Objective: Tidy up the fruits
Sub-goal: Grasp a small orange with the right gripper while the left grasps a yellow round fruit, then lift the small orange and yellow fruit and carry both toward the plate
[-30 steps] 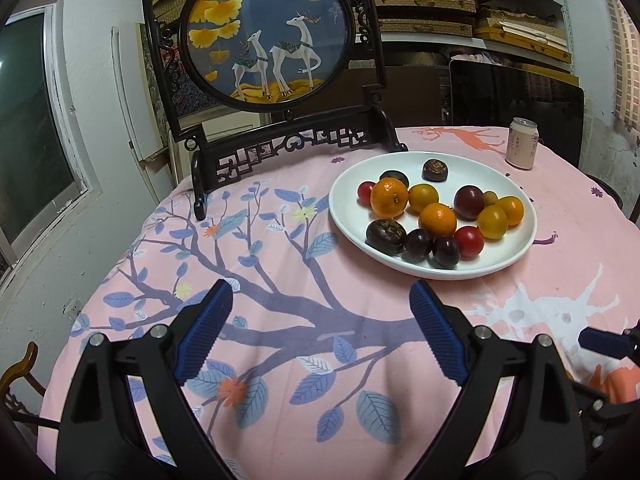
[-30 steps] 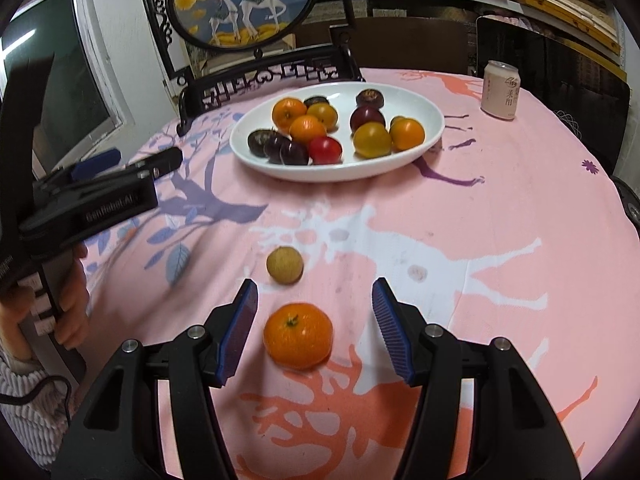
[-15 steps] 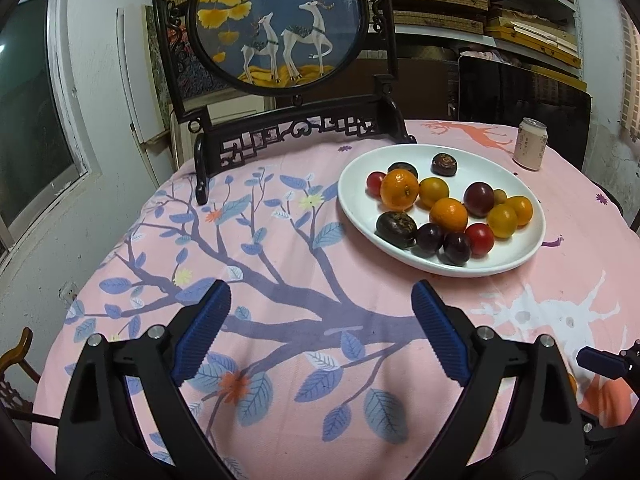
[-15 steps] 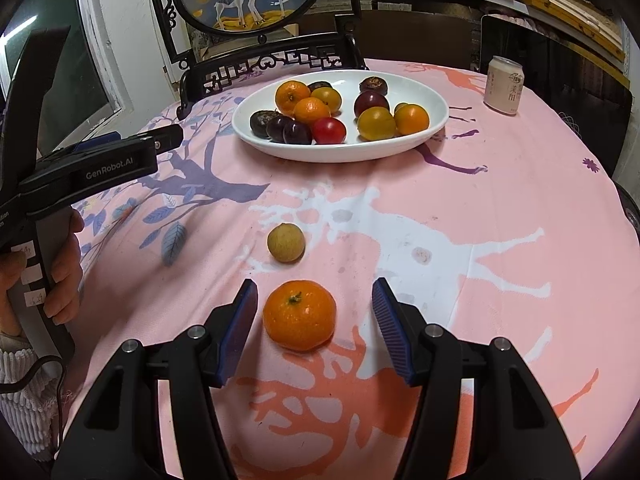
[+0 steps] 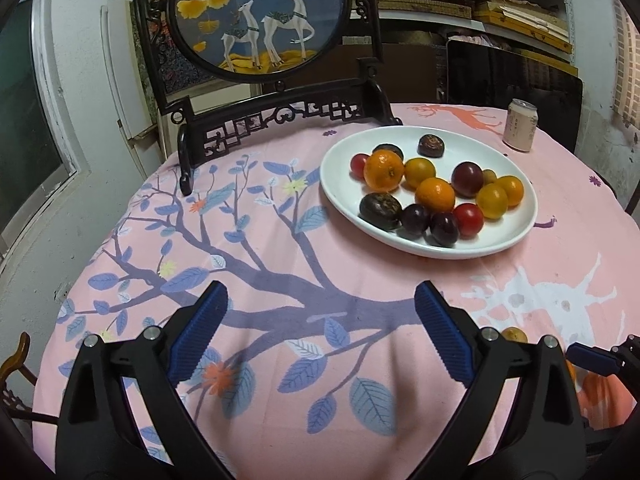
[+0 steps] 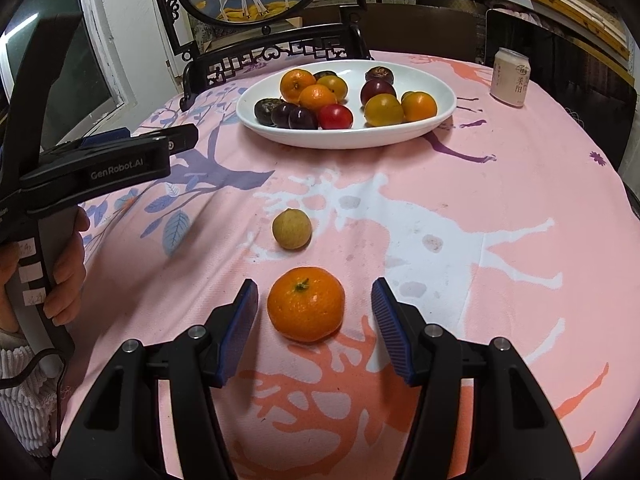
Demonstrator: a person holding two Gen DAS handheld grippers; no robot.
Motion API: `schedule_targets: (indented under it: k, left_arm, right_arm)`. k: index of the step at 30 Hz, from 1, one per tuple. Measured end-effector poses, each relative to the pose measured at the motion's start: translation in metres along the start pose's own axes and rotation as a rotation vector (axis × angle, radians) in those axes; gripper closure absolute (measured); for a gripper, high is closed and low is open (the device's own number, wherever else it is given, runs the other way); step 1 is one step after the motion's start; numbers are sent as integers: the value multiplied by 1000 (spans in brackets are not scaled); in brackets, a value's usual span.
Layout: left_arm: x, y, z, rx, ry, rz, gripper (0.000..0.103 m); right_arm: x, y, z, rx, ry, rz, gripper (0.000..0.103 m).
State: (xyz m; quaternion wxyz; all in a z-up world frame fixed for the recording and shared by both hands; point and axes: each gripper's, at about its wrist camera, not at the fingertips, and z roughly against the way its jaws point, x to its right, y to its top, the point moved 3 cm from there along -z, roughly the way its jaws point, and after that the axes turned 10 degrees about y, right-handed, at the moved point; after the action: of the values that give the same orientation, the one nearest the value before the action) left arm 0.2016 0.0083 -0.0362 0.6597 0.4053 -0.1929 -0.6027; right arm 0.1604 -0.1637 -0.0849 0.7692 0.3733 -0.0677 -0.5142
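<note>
A mandarin (image 6: 306,304) lies on the pink cloth between the blue pads of my right gripper (image 6: 314,283). Its jaws are closing, with a gap left on both sides of the fruit. A small tan round fruit (image 6: 291,229) sits just beyond it, also seen low right in the left wrist view (image 5: 514,334). The white plate (image 6: 400,136) farther back holds several oranges, plums and tomatoes. My left gripper (image 5: 322,291) hovers over the tree print, short of the plate (image 5: 460,152); its jaws are opening with nothing between them. It also shows at left (image 6: 180,138), held by a hand.
A carved black stand (image 5: 280,116) with a round deer picture rises at the table's far edge behind the plate. A drink can (image 6: 510,76) stands at the far right. The table's rim drops off on the left near a window.
The mandarin now sits slightly farther up between the right jaws. The left view has swung a little, so the plate and stand have shifted in it.
</note>
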Motion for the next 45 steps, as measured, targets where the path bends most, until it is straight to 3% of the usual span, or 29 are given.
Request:
schedule_targets:
  k: [2,6,13,16,20,25,33,35,41,43,45]
  left_arm:
    - [3,-1,0,3,4,-16,7]
    - [8,-4,-2,-7,-6,-33,7]
    - [46,-19,15,25,-144,-155,7]
    - [67,-28,23,45,-198,-224,8]
    - [85,-34,23,26,-259,-266,11]
    - [97,-35,17,-22,-308,-272,25]
    - [112,-39,7,-93,-380,-284,61]
    - [113,-38,6,-100,-395,-277,66]
    - [117,-37,4,-104,-399,-281,68]
    - [117,-39,6,-100,-394,-290,76]
    - [115,-40,9,-95,-379,-298,78]
  right_arm:
    - [-1,-1,-2,-11,16,4,64]
    - [-6,-2,0,-16,6,30,65]
    - [41,6,37,98,-91,-66,65]
    - [71,-2,50,115,-81,-163,65]
    - [72,-4,57,134,-55,-169,65]
    - [67,-3,57,140,-36,-163,65]
    - [67,-3,60,153,-24,-173,65]
    - [67,-3,61,153,-24,-173,65]
    - [68,-4,57,139,-25,-176,65]
    - [68,-5,55,128,-27,-179,65]
    - [68,-6,52,116,-30,-179,65]
